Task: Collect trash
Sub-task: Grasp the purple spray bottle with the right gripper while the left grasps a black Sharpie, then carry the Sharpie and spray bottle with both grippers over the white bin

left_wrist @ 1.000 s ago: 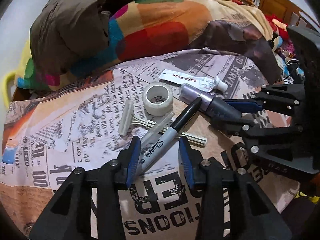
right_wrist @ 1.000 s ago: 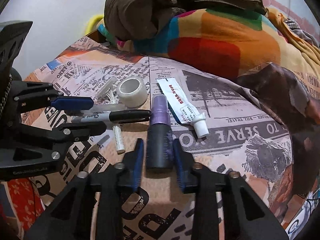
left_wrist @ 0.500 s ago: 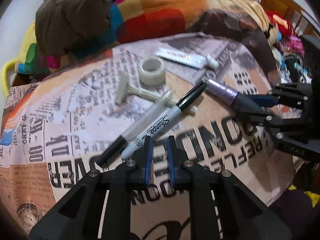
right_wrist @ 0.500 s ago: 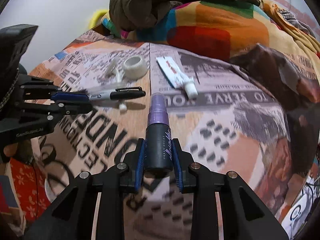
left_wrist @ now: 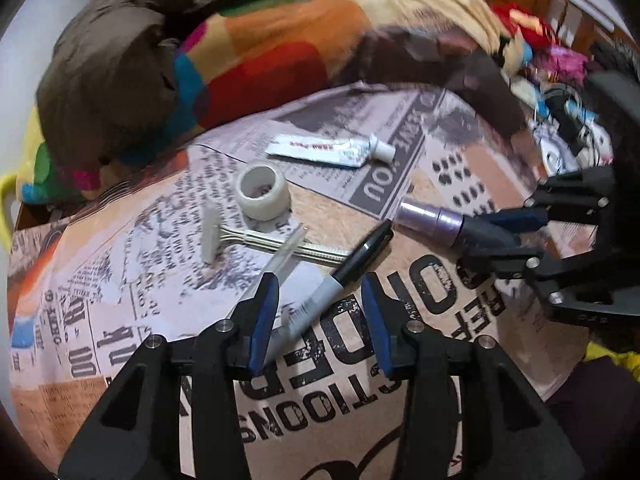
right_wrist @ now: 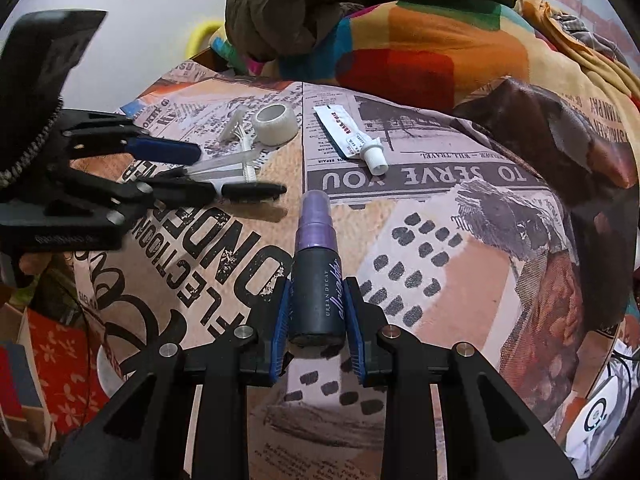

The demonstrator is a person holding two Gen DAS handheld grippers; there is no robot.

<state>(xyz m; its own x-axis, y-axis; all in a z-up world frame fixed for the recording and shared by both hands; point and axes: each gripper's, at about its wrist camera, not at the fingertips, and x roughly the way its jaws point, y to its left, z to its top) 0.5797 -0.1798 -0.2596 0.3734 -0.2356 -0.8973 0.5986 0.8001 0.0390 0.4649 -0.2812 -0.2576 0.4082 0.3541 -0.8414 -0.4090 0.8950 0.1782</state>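
The right gripper [right_wrist: 316, 332] pinched a small, stiff dark spray bottle with a purple cap [right_wrist: 316, 276] round its smooth, likely slippery barrel. The left gripper [left_wrist: 318, 322] had its jaws opening around a light grey-barrelled black-capped marker [left_wrist: 340, 276], untouched, near the middle of the newspaper-print bedspread [left_wrist: 400, 400]; its rigid barrel looked the best hold.

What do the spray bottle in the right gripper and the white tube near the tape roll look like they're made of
Spray bottle: likely plastic, matte dark body with printed lettering; its purple cap has a metallic sheen. White tube: looks like soft plastic or laminate, flattened and creased, with a ribbed hard plastic cap.
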